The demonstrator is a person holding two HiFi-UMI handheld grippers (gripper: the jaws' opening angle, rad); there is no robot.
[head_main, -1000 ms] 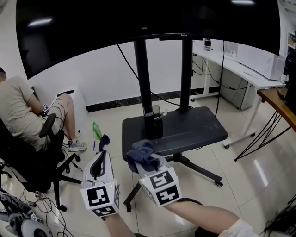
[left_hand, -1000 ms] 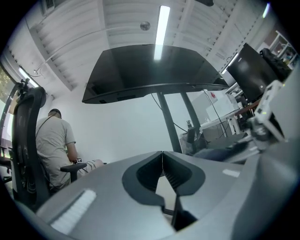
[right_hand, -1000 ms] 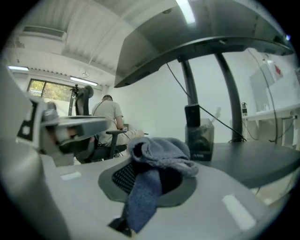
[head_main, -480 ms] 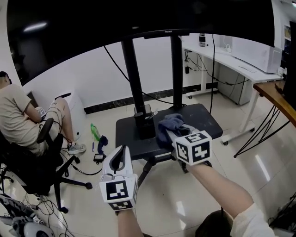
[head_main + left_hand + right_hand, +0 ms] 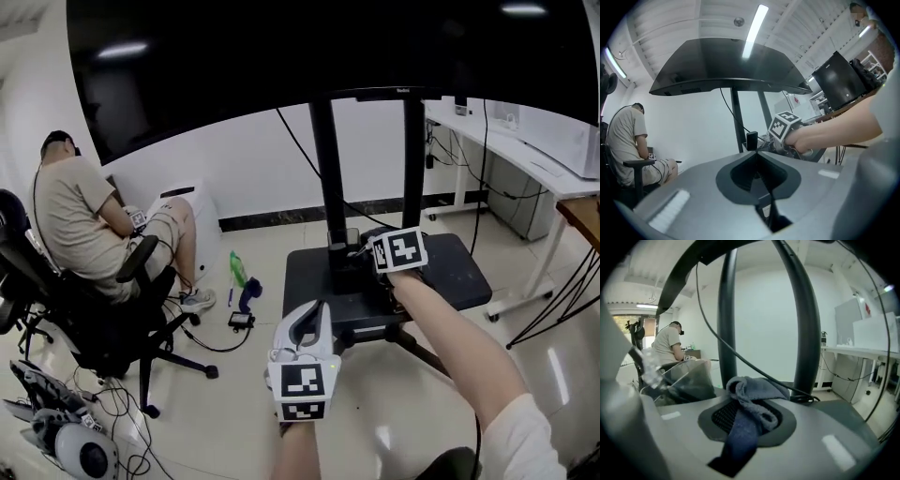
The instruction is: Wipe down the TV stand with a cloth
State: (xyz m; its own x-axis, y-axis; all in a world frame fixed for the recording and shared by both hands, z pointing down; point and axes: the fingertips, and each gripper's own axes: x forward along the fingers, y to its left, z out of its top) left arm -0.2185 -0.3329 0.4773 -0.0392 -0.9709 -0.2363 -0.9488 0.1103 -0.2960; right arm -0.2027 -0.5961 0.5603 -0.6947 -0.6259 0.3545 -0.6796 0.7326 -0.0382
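The TV stand's black base (image 5: 455, 274) lies on the floor under two black poles (image 5: 324, 178) and a large dark screen (image 5: 281, 47). My right gripper (image 5: 380, 247) reaches over the base's back part, close to the poles, with its marker cube (image 5: 398, 249) hiding most of it. It is shut on a blue-grey cloth (image 5: 751, 405), which bunches between the jaws and hangs down in front of them; the poles (image 5: 727, 310) stand just beyond. My left gripper (image 5: 315, 317) hovers over the floor in front of the base, shut (image 5: 757, 154) with nothing in it.
A person (image 5: 86, 214) sits in a black office chair (image 5: 94, 319) at the left. A green spray bottle (image 5: 236, 270), a blue object (image 5: 249, 292) and a small black device (image 5: 240, 320) lie on the floor left of the base. White desks (image 5: 511, 150) stand at the right. Cables trail behind the poles.
My right gripper has carried the cloth from the base's front edge across to the poles. The left gripper stayed low in front, still shut. The head view has swung to the left.
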